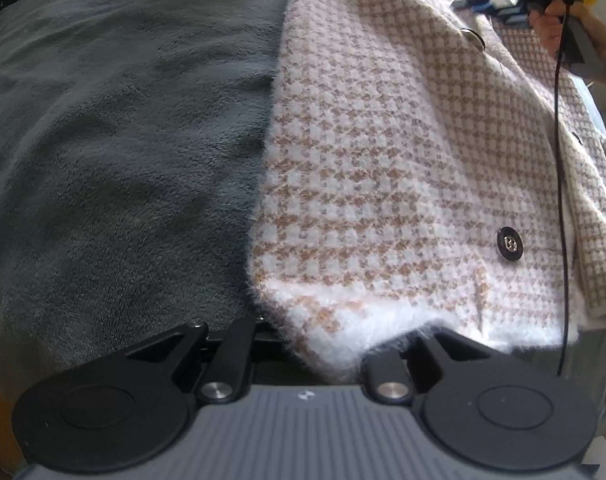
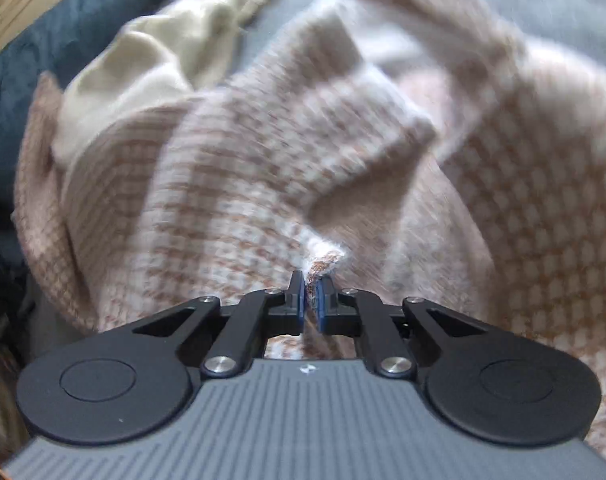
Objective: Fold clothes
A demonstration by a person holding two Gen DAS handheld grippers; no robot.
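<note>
On the dark grey fleece blanket (image 1: 123, 140) lies the pink-and-white houndstooth knitted cardigan (image 1: 383, 160). Right gripper (image 2: 311, 296) is clamped on a cardigan edge; left gripper (image 1: 323, 344) pinches the hem corner, I judge. Folding is underway; next, carry the edge across evenly.

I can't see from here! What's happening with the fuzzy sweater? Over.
Right gripper jaws shut on a pinch of the houndstooth cardigan. Left gripper fingertips hidden under its hem. Cream garment lies alongside. Over.
</note>
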